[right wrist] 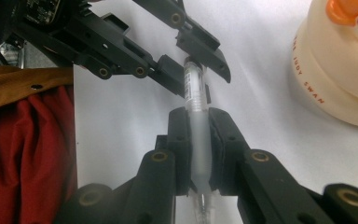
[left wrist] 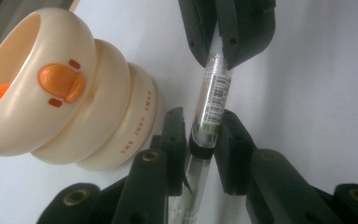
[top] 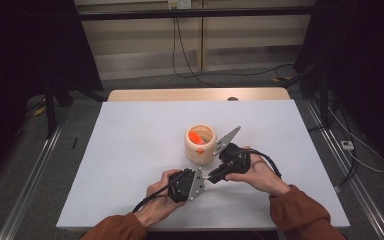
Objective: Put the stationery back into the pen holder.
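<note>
Near the front of the white table [top: 130, 150], left of centre: left gripper [top: 192, 184] held in the person's left hand [top: 161, 196], jaws pointing right toward the other gripper. In the left gripper view, jaws standing slightly apart on either side of a clear pen [left wrist: 208, 109] with a barcode label; black band of the pen level with the jaw tips, one jaw close against it, small gap on the other side, so firm contact cannot be told. Same pen running on between the two grippers, bridging them just above the table. To the right: right gripper [top: 215, 175] in the right hand [top: 260, 172], jaws closed tight on the frosted end of the pen [right wrist: 198, 126], barrel centred between the pads, tip poking out behind them. Just beyond both grippers, toward the far side: cream ringed duck-faced holder [top: 200, 144] standing upright, something orange inside, lettering on its lowest ring. Rust-coloured sleeves [top: 300, 212] entering from the near edge.
</note>
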